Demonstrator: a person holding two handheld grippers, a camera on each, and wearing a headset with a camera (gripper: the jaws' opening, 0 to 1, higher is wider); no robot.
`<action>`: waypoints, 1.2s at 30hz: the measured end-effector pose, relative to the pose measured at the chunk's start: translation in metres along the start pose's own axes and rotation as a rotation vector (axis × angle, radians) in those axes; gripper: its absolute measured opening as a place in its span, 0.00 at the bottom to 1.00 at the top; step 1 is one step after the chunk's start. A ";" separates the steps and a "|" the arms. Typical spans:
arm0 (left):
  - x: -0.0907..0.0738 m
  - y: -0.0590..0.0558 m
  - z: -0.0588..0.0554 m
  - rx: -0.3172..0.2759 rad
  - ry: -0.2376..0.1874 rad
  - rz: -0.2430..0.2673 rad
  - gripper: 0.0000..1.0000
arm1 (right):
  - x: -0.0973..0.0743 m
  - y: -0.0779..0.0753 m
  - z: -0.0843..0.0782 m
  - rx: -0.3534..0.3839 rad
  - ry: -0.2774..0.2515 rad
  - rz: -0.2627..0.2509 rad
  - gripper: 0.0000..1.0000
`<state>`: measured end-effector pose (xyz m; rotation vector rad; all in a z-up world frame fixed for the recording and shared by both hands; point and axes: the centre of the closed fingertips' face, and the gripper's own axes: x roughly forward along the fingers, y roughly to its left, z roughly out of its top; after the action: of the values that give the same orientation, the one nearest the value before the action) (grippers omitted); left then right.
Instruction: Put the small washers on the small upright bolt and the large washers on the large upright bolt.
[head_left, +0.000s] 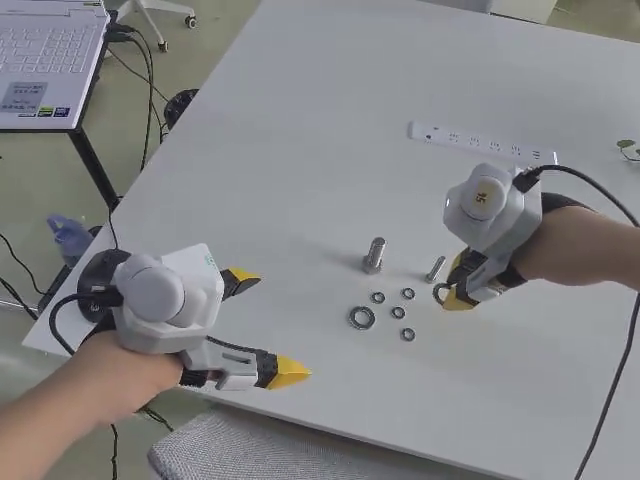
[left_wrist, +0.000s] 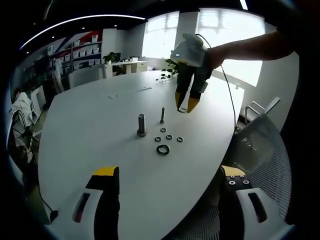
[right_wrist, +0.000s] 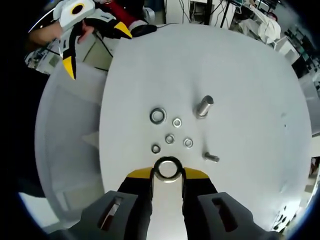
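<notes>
The left claw (head_left: 270, 325) and right claw (head_left: 452, 297) are white-bodied, black-jawed and yellow-tipped, with black cables (head_left: 600, 195).

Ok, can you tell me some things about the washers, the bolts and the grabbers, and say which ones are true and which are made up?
1. The right gripper is holding a large washer between its tips. True.
2. The left gripper is squeezed shut on a small washer. False: its jaws stand wide apart and hold nothing.
3. Four small washers lie loose on the table. True.
4. The large bolt has fallen over and lies flat. False: it stands upright on the table, next to the loose washers.
</notes>
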<state>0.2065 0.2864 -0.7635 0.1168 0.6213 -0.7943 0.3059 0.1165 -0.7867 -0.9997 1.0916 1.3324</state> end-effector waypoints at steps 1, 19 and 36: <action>0.000 0.000 0.000 0.001 0.000 0.001 0.81 | -0.001 -0.002 0.002 0.000 0.001 0.000 0.21; -0.003 0.000 -0.004 -0.017 -0.007 0.003 0.81 | -0.004 -0.028 0.041 -0.029 -0.007 -0.017 0.21; -0.001 0.005 -0.003 -0.029 -0.018 -0.009 0.80 | 0.008 -0.052 0.070 -0.039 -0.030 -0.054 0.21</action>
<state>0.2082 0.2915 -0.7660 0.0801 0.6169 -0.7937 0.3592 0.1858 -0.7824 -1.0271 1.0128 1.3254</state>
